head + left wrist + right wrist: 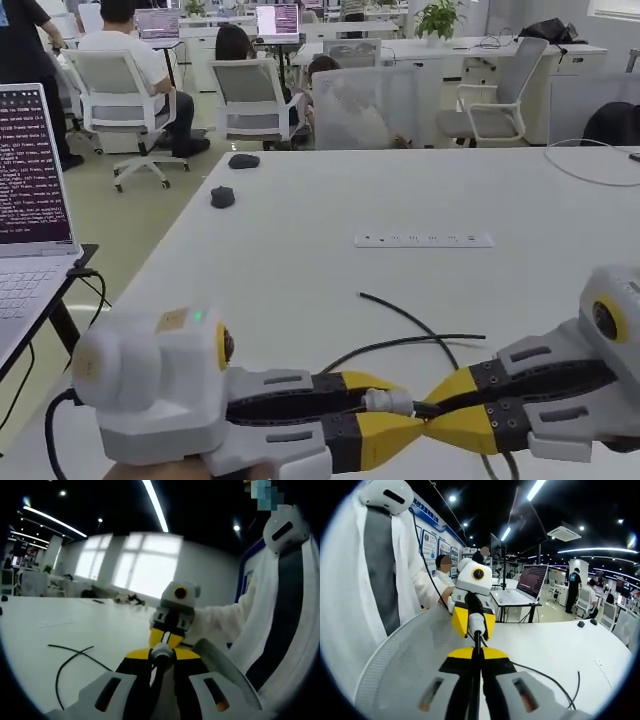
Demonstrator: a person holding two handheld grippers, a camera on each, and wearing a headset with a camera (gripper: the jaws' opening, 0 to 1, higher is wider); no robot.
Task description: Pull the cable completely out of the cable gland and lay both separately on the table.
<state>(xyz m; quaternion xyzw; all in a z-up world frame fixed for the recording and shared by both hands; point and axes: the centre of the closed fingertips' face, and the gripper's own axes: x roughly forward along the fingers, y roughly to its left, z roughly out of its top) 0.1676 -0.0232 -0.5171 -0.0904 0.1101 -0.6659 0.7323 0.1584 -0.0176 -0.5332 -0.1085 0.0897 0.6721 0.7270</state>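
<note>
left tool (392, 410) grips gland (385, 401); right tool (450, 410) grips cable (440, 339); laptop (30, 170) text seemingly illegible

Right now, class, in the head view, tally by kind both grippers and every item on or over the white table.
Grippers (left gripper, right gripper): 2
Cable: 1
Cable gland: 1
Power strip: 1
Pale cord loop: 1
Small dark objects: 3
Total: 9

Cable (436, 339) runs off bottom edge; laptop (35, 170) cropped left.
</note>
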